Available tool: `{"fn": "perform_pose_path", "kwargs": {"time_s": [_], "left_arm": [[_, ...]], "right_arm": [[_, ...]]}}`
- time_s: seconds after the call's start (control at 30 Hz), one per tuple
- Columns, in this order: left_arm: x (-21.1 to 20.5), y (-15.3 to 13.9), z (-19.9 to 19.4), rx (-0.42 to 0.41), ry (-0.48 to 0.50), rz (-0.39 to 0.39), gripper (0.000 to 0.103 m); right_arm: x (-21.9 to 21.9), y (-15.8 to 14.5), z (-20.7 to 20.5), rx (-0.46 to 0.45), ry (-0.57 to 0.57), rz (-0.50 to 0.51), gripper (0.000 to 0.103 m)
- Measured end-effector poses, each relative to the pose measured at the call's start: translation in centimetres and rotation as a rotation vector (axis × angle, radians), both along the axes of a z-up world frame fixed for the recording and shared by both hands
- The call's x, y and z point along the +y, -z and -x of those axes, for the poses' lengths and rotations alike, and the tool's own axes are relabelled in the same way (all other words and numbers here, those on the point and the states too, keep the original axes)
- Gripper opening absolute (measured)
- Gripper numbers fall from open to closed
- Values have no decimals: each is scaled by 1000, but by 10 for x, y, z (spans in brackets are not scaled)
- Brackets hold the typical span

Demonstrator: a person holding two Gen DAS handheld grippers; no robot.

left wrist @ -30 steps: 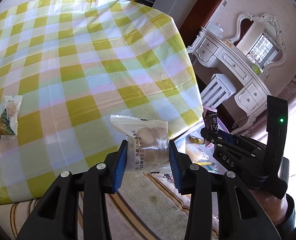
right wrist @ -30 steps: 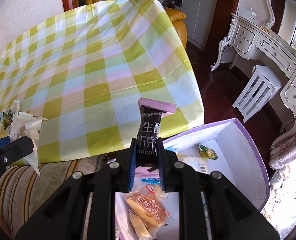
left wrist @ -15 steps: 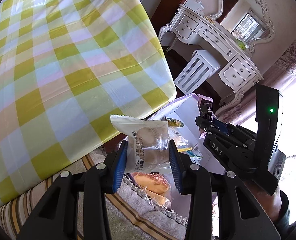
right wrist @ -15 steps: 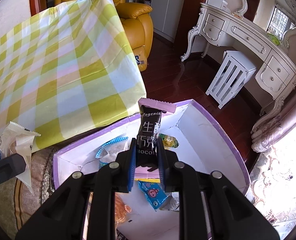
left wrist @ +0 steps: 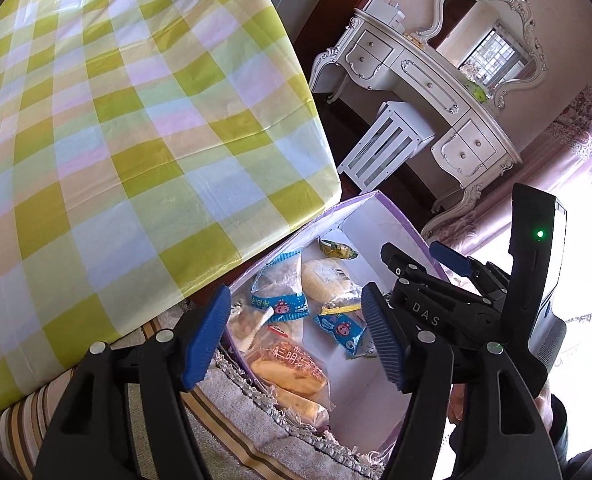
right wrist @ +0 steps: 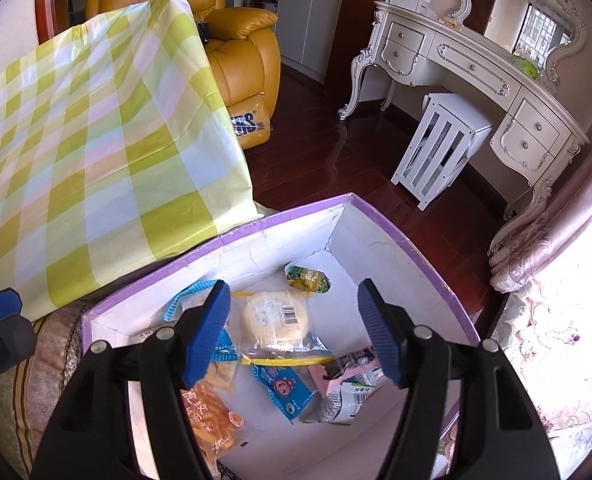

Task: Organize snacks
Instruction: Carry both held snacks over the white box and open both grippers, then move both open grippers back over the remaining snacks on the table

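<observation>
Checked yellow-green cloth covers the table (left wrist: 127, 128) that fills the left of both views; a white dressing table (right wrist: 480, 72) stands against the far wall. Below the table's edge sits a white box with a purple rim (right wrist: 392, 236), holding the snacks.

Left gripper (left wrist: 298, 330) hangs over the box's near-left corner, tilted down into it, jaws released and wide with nothing between them. Between the jaws lie blue packets (left wrist: 279, 306); a round pale cake (left wrist: 326, 280) lies just beyond the tips, and an orange bread pack (left wrist: 287, 368) sits nearer the camera, its long axis running down to the right.

Right gripper (right wrist: 296, 330) also hovers over the box, pointing down, jaws spread and empty. The round cake in clear wrap (right wrist: 275, 320) lies flat between them. A dark bar with a pink end (right wrist: 348, 368) rests by the right jaw, its long axis left to right.
</observation>
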State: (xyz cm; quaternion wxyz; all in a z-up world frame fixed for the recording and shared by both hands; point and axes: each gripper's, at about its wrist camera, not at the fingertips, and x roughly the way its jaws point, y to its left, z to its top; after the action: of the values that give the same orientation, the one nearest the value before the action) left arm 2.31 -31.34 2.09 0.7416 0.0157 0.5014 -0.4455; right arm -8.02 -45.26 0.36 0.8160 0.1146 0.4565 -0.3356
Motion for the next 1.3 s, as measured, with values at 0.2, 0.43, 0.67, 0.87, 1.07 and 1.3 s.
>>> {"fn": "perform_pose_path", "kwargs": {"time_s": [0.2, 0.43, 0.67, 0.87, 1.07, 1.3], "left_arm": [[10, -2, -7, -11, -40, 3, 66], [35, -9, -25, -45, -120, 6, 66], [82, -18, -54, -94, -254, 5, 66], [132, -17, -80, -78, -375, 21, 66], [189, -12, -101, -54, -516, 32, 66], [260, 0, -124, -26, -726, -1, 67]], "right_arm": [[4, -4, 0, -11, -7, 1, 70], [14, -9, -13, -27, -36, -12, 73], [37, -19, -35, -49, -96, -25, 76], [57, -25, -56, -65, -144, -61, 76], [78, -28, -75, -82, -204, -109, 77], [108, -29, -98, -81, -278, -124, 77]]}}
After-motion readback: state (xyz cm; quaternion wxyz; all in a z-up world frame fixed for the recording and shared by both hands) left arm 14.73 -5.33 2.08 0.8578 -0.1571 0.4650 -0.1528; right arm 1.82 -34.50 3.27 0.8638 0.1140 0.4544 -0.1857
